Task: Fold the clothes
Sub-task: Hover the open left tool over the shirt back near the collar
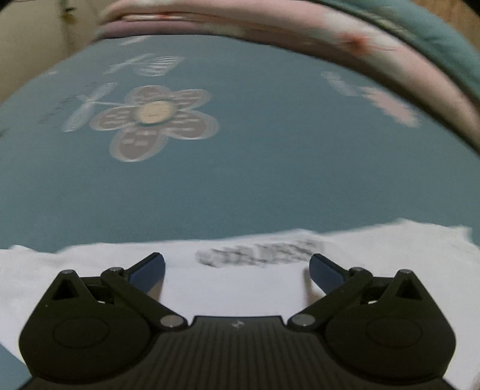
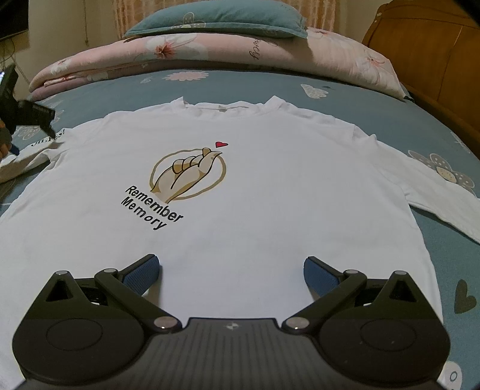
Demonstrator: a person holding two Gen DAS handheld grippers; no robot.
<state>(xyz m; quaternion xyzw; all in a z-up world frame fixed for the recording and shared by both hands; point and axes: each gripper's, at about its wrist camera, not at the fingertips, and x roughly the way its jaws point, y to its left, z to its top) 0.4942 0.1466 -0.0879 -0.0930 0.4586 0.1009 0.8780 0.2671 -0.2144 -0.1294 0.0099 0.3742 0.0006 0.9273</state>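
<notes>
A white long-sleeved T-shirt [image 2: 270, 180] lies flat and face up on the bed, collar at the far end, with a hand-and-heart print and "Remember Memory" on the chest. My right gripper [image 2: 232, 270] stands open over the shirt's near hem, nothing between its blue pads. The right sleeve [image 2: 444, 201] stretches out to the right. In the left wrist view my left gripper [image 1: 237, 268] is open above the white left sleeve [image 1: 240, 285], which carries blurred black lettering. From the right wrist view the left gripper [image 2: 45, 123] shows at the far left, over that sleeve's printed end.
The bed is covered by a blue sheet with flower prints [image 1: 240, 180]. A folded pink floral quilt [image 2: 210, 57] with a teal pillow [image 2: 216, 18] on top lies at the far end. A wooden headboard [image 2: 426, 45] stands at the right.
</notes>
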